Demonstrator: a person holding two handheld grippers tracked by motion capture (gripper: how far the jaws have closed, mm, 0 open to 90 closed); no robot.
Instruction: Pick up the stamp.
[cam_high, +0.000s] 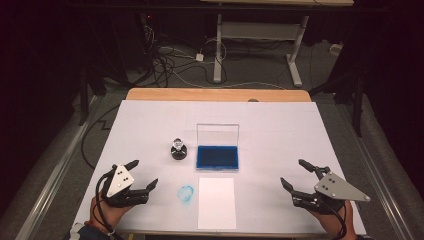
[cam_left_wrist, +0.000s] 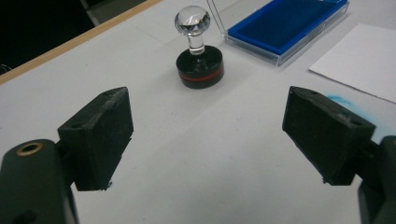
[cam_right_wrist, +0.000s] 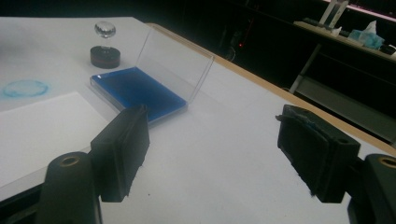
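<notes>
A round black stamp (cam_high: 178, 149) with a clear knob handle stands upright near the table's middle, also seen as the stamp (cam_left_wrist: 199, 65) and the stamp (cam_right_wrist: 105, 52). Right of it lies a blue ink pad (cam_high: 217, 157) in a clear case with its lid raised; the ink pad (cam_right_wrist: 137, 91) shows again from the side. A blank white sheet (cam_high: 216, 202) lies in front of the pad. A blue ring mark (cam_high: 186, 193) stains the table left of the sheet. My left gripper (cam_high: 145, 174) rests open at the front left, empty. At the front right, my right gripper (cam_high: 295, 173) is open and empty too.
White covering (cam_high: 280, 135) spreads over the wooden table, whose far edge (cam_high: 218, 94) is bare wood. Beyond it stand a desk frame (cam_high: 260, 45) and loose cables (cam_high: 170, 60) on the floor. A metal rail (cam_high: 60, 165) runs along the left side.
</notes>
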